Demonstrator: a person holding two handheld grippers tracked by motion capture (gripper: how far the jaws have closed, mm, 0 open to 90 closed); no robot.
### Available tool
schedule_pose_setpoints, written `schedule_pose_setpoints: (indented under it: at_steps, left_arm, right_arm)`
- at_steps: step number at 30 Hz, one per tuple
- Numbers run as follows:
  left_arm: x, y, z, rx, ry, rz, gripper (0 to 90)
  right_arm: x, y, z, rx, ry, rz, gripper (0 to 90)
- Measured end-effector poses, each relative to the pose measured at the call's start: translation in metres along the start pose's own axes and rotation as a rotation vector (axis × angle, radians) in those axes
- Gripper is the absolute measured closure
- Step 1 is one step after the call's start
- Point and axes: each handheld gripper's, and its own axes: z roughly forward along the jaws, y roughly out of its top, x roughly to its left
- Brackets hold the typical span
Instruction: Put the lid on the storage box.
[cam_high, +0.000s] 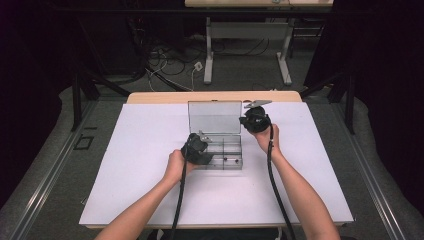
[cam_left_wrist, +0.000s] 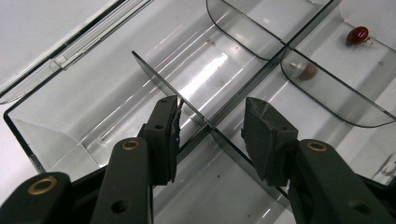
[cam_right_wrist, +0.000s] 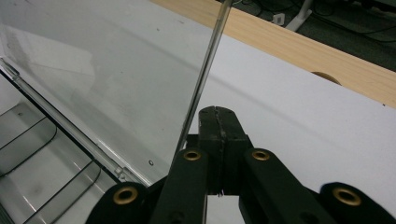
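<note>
The left tool (cam_left_wrist: 210, 135), half open, straddles a divider (cam_left_wrist: 187, 105) inside the clear box (cam_high: 235, 162); the right tool (cam_right_wrist: 219, 126), fully closed and empty, props the lid (cam_right_wrist: 116, 79). Next, probably: pinch the divider.

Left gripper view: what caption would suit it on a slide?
Left gripper, jaws apart, straddles a divider inside the clear compartment box; two small red beads lie in far compartments.

White sheet (cam_high: 150, 165) over the wooden table (cam_high: 165, 96); cables (cam_high: 165, 60) on the floor behind.
</note>
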Motion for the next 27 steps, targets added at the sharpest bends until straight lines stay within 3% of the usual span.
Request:
schedule_pose_setpoints:
  at_steps: [14,27]
  left_arm:
    - [0.0001,0.0002,0.0000,0.001,-0.001,0.000,56.1]
    - [0.0016,0.0012,0.0004,0.013,-0.010,0.014,54.6]
  right_arm:
    - [0.0017,-0.0011,-0.0031,-0.012,0.009,0.002,90.0]
    - [0.0045,-0.0007,-0.0085,-0.023,0.023,-0.028,90.0]
